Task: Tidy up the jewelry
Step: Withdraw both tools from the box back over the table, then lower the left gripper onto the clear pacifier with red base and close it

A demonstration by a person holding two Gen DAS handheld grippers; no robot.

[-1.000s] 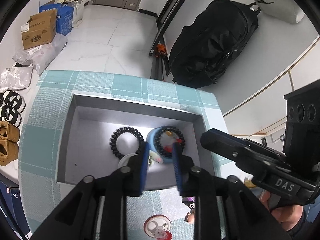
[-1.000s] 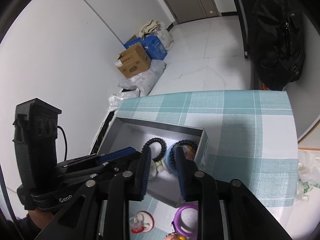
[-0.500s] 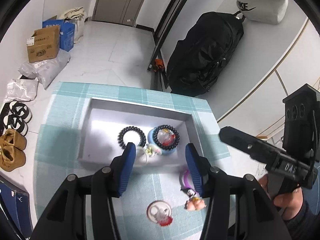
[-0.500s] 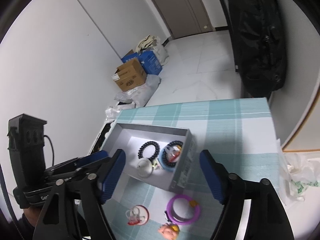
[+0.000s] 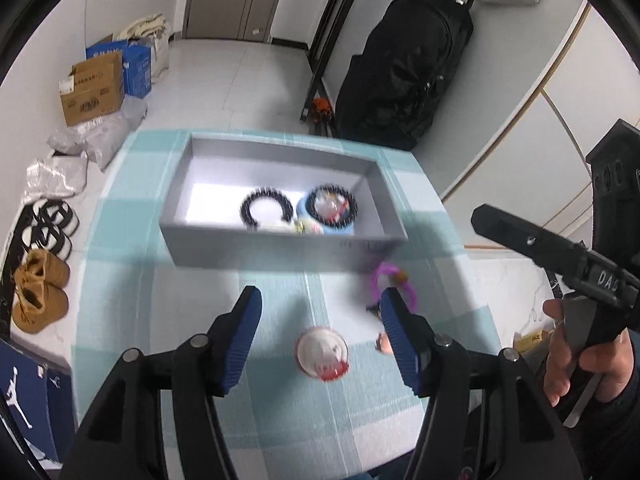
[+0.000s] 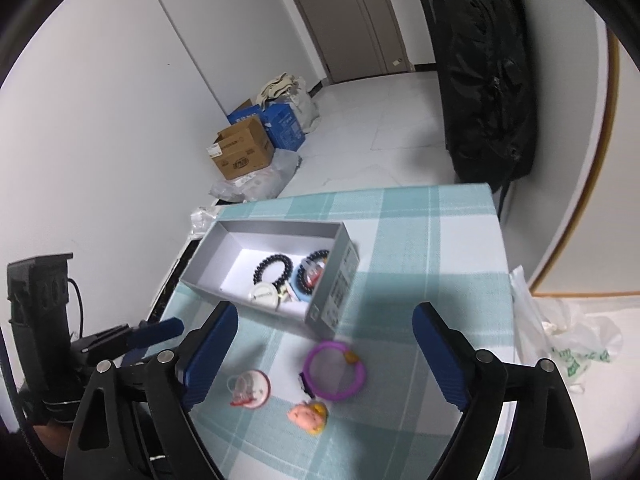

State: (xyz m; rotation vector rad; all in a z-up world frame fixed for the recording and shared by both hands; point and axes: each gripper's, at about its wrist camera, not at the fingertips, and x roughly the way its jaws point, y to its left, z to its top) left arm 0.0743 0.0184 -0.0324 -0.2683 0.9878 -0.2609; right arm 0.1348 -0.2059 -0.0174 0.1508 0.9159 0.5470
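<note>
Right wrist view shows the grey box (image 6: pixel 332 292) on the checked tabletop (image 6: pixel 432 264) already holding a black bead bracelet (image 6: pixel 272 270), a second bead bracelet on a blue ring (image 6: pixel 314 274) and a white round case (image 6: pixel 263 295). Just in front of the box lie a purple bangle (image 6: pixel 335 370), a white-and-red disc (image 6: pixel 249 389) and a small doll-head charm (image 6: pixel 309 416). Both the right gripper (image 6: pixel 324 356) and the left gripper (image 5: pixel 320 336) hang empty with fingers wide apart, so the step looks like choosing the next piece: probably lowering over the bangle or the disc and closing.
</note>
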